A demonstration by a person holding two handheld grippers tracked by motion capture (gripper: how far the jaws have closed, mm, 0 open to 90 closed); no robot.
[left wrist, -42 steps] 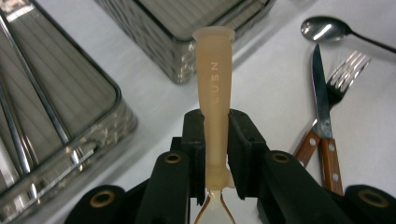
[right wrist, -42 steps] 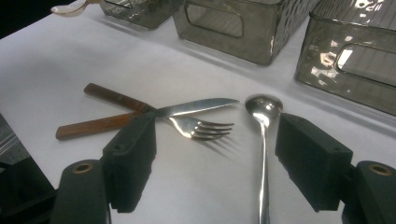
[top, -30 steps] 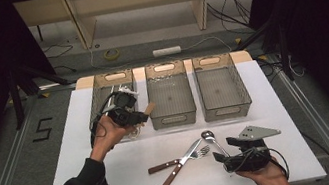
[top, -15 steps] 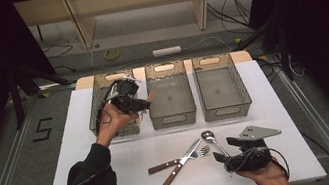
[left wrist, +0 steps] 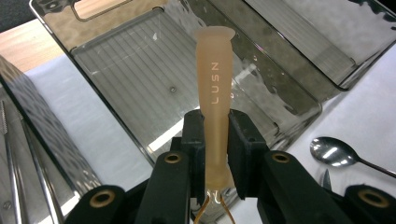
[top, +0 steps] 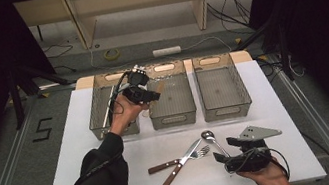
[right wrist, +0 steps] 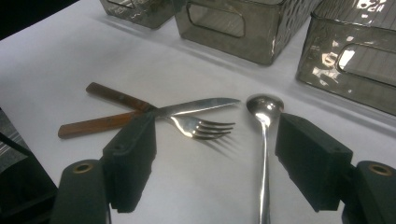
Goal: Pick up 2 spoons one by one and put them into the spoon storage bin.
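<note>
My left gripper (top: pixel 151 93) (left wrist: pixel 216 128) is shut on the tan plastic handle of a utensil (left wrist: pixel 214 79) (top: pixel 160 88). It holds it in the air over the near-left part of the middle clear bin (top: pixel 173 117) (left wrist: pixel 140 74); the utensil's working end is hidden below the jaws. My right gripper (top: pixel 225 156) (right wrist: pixel 217 158) rests open low over the white table. The spoon (right wrist: pixel 264 112) (top: pixel 212 141) lies between its jaws, untouched. A wooden-handled fork (right wrist: pixel 198 127) (top: pixel 180 161) and knife (right wrist: pixel 189 108) (top: pixel 177 168) lie crossed just left of it.
Three clear bins stand in a row at the back of the white table (top: pixel 90 176). The left bin (top: pixel 100 119) holds thin metal pieces (left wrist: pixel 11 158); the right bin (top: pixel 226 108) looks bare. Dark floor and rails surround the table.
My left hand has carried the tan-handled utensil away from me and to the right, from over the left bin toward the middle bin. The right gripper has stayed put.
</note>
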